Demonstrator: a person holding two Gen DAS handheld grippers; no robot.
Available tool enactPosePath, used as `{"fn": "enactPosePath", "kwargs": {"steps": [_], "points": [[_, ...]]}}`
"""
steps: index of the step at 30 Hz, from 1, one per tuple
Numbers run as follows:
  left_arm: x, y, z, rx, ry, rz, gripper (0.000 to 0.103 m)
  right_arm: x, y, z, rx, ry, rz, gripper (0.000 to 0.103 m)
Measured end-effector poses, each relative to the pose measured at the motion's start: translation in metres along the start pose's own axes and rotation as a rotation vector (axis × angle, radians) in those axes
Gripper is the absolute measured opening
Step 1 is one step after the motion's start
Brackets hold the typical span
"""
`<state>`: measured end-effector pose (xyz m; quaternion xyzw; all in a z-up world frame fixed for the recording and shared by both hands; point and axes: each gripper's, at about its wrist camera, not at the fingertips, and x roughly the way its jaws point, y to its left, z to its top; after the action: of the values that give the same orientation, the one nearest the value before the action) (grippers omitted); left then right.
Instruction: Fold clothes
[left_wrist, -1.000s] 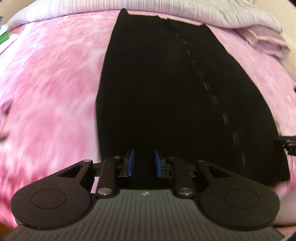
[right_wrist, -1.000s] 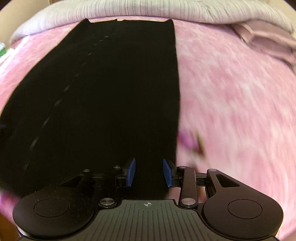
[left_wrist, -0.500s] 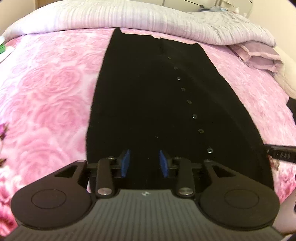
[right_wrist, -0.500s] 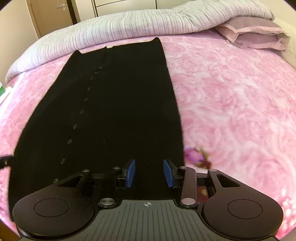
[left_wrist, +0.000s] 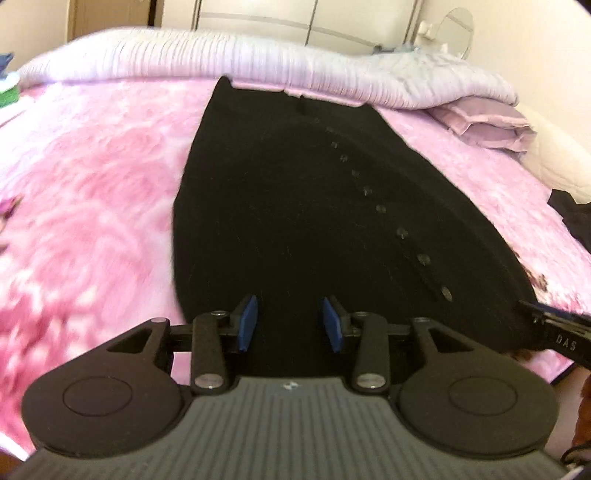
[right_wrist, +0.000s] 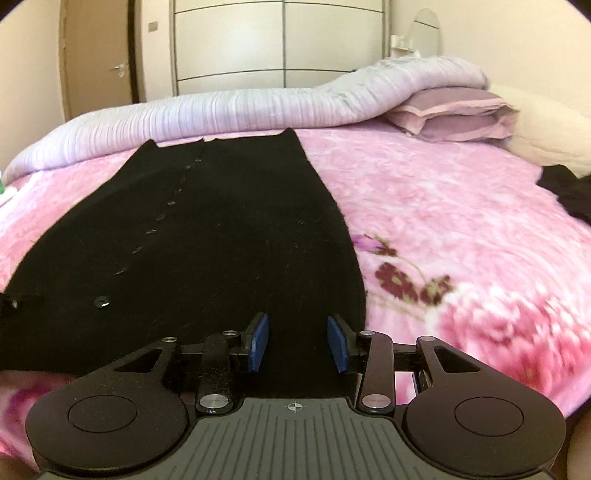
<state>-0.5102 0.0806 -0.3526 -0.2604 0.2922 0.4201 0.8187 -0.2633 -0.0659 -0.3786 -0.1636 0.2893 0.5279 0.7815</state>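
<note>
Both tongs (left_wrist: 290, 323) (right_wrist: 297, 343) agape over black garment (left_wrist: 314, 229); near hem hidden

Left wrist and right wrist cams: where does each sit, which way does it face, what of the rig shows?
Left wrist: on the left tongs, looking forward along the black garment on the pink bedspread; the right tongs' tip pokes in at the right edge.
Right wrist: on the right tongs, same direction, nearer the garment's right edge; the left tongs' tip shows at the left.
Shared: garment, bedspread, pillow.
</note>
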Motion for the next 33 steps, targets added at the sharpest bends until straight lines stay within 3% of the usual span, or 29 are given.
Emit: {"fn": "enactPosePath", "kwargs": {"steps": [3,10,13,16,21,33], "points": [[-0.028,-0.006,-0.002,-0.013,0.021,-0.001,0.04,-0.024,0.007,0.005,0.016,0.049,0.008,0.04],[-0.087,-0.025,-0.005,0.005,-0.029,0.033,0.045,-0.057,0.013,0.025,0.076,0.056,0.013,0.041],[-0.108,-0.037,-0.005,0.038,-0.062,0.064,0.052,-0.075,0.015,0.035,0.094,0.032,0.021,0.042],[-0.129,-0.048,-0.006,0.06,-0.086,0.086,0.052,-0.106,0.017,0.042,0.088,-0.006,0.022,0.044],[-0.149,-0.059,-0.018,0.071,-0.093,0.123,0.055,-0.145,0.016,0.035,0.08,-0.056,0.057,0.046],[-0.176,-0.076,-0.038,0.12,-0.103,0.191,0.061,-0.171,0.014,0.015,0.105,-0.06,0.066,0.049]]}}
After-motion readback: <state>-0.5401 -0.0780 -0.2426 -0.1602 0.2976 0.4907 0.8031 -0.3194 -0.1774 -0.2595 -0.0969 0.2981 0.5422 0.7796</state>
